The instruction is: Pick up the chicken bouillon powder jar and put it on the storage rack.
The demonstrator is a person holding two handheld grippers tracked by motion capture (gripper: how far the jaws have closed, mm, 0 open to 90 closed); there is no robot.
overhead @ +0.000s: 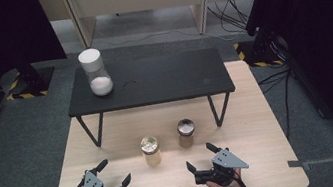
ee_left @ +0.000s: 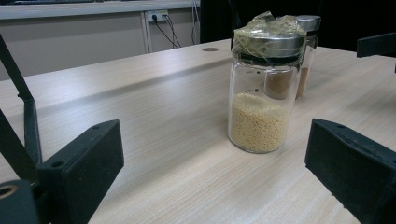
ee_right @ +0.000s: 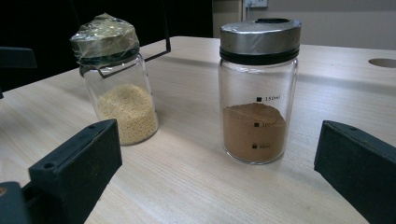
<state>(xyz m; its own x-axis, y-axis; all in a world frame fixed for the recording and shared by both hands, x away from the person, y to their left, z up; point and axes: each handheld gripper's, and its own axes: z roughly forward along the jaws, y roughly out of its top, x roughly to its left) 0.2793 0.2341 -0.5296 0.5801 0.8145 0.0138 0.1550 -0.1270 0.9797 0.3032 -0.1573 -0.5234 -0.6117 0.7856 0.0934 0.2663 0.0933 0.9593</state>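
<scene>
Two glass jars stand on the light wooden table (overhead: pixel 262 169). The jar of yellow grains (overhead: pixel 151 150) (ee_left: pixel 260 88) (ee_right: pixel 119 79) has plastic film over its metal lid. To its right stands the jar of brown powder (overhead: pixel 186 132) (ee_right: pixel 258 91) (ee_left: pixel 306 51) with a plain metal lid. My left gripper (overhead: pixel 114 172) (ee_left: pixel 212 182) rests open near the table's front edge, left of the yellow jar. My right gripper (overhead: pixel 200 157) (ee_right: pixel 219 177) is open too, in front of the brown jar. Nothing is between either pair of jaws.
A low black bench table (overhead: pixel 162 79) stands across the far half of the wooden table. On its left end is a taller jar (overhead: pixel 95 73) with a white lid and white powder. Cables and dark stands line the floor around.
</scene>
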